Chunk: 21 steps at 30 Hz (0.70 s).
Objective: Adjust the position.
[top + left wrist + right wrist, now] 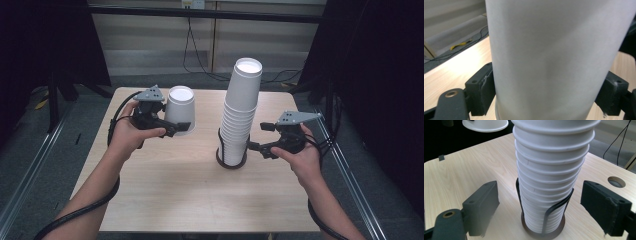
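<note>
Cup (179, 110) upside down, clamped between left hand-held gripper (176, 128) pads, apparently on table (165, 190)

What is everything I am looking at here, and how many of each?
White paper cup, upside down: one, white, far left of table, clamped near its rim.
Stack of white paper cups, upside down: one stack, too many to count surely, white, centre right.
Dark wire cup holder: one, black, around the stack's foot.
Light wooden table: one, pale wood; round hole near a corner.
Cables on the floor: a few, black, behind the table.
Left gripper: one, black, shut on the single cup.
Right gripper: one, black, open beside the stack.
Person's hands: two, holding the grippers.
</note>
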Available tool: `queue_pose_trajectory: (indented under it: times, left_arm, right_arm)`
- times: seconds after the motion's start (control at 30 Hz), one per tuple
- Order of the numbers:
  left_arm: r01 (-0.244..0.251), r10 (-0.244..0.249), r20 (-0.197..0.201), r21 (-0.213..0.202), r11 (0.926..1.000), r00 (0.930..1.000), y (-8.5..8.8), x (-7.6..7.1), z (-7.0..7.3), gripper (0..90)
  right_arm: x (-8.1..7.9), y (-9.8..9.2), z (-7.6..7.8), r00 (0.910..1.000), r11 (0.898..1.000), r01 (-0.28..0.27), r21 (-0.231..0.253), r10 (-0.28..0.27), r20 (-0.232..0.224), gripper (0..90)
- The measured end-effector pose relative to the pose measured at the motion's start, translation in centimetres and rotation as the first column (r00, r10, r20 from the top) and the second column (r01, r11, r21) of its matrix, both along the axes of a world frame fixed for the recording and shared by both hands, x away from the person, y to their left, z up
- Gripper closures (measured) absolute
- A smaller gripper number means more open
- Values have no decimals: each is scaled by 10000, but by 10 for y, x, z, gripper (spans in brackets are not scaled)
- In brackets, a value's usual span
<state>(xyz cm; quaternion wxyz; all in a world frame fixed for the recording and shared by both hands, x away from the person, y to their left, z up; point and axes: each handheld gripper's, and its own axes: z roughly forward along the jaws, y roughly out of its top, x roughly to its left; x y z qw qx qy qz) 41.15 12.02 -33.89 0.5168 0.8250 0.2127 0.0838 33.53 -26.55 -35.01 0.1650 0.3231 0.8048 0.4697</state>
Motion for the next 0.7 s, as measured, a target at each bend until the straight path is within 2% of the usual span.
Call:
queue_pose_trajectory:
  times: [0.13, 0.43, 0.6, 0.7]
  left_arm:
    - [56, -55, -56, 141, 9999, 10000, 1, -2, -4, 173]
    - [156, -151, -104, 515, 9985, 9998, 3, -8, -11, 173]
    - [294, -274, -274, 767, 9966, 9992, 4, -11, -16, 174]
    - [356, -335, -239, 929, 9950, 9992, 4, -12, -17, 175]
  right_arm:
    - [-1, 0, -3, 9999, 10000, -57, 48, 57, -91, 148]
    - [-7, 2, -8, 9995, 9994, -283, -188, 281, -115, 148]
    - [-10, 2, -13, 9991, 9992, -357, -196, 352, -236, 148]
    - [-11, 3, -15, 9989, 9989, -392, -261, 385, -263, 148]
